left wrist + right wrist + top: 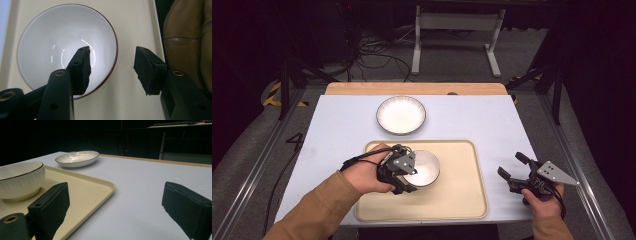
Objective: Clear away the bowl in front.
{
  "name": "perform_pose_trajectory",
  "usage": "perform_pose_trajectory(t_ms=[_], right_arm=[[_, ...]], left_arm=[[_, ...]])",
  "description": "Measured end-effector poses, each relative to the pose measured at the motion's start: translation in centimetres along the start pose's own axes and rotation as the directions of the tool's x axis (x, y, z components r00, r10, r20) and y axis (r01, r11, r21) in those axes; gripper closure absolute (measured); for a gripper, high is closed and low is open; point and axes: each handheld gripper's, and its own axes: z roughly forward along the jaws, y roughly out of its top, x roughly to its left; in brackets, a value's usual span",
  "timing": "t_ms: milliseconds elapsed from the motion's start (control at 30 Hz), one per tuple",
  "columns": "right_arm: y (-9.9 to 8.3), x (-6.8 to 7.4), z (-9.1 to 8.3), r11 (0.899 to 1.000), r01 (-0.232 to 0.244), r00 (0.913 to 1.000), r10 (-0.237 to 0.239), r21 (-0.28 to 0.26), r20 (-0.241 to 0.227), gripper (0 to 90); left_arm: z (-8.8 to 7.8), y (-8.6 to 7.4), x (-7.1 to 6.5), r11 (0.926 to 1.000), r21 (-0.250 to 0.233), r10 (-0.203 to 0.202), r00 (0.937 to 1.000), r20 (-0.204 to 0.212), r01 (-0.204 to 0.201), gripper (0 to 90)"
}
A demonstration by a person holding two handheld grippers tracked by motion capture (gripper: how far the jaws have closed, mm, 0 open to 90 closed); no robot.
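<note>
A white bowl (426,168) (57,37) with a dark rim stands on the cream tray (457,192) (135,25). My left gripper (403,175) (112,65) hangs over the bowl's near-left side, open. One jaw is above the bowl's inside and the other is outside over the tray, so the rim runs between them. Whether a jaw touches the bowl is unclear. My right gripper (512,165) (115,205) is open and holds nothing, low over the table right of the tray. In its view I see the bowl (20,180) and tray (87,185) to the left.
A shallow white ribbed plate (401,115) (77,157) lies on the pale table (492,120) beyond the tray. A wooden strip (412,88) edges the table's far side. A tan sleeve (185,37) is close beside the left gripper.
</note>
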Motion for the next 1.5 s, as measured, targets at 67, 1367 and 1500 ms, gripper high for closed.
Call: perform_pose_trajectory(t_ms=[67, 1367, 1500], right_arm=[[0.1, -0.1, 0.2, 1.000, -0.002, 1.0000, 0.002, 0.000, -0.002, 8.5], [1.4, -1.1, 2.3, 1.000, 0.010, 0.9992, -0.009, 0.019, -0.040, 7.9], [1.4, -1.2, 2.1, 1.000, 0.006, 0.9993, -0.005, 0.018, -0.037, 7.8]], left_arm=[[-0.4, -0.3, 0.0, 0.9997, -0.014, -0.018, 0.9996, -0.021, 0.018, 47.3], [-6.0, -11.0, -1.4, 0.8013, -0.560, -0.419, 0.8664, -0.272, 0.211, 19.5], [-6.1, -12.6, -1.4, 0.7585, -0.605, -0.475, 0.8406, -0.260, 0.242, 18.0]])
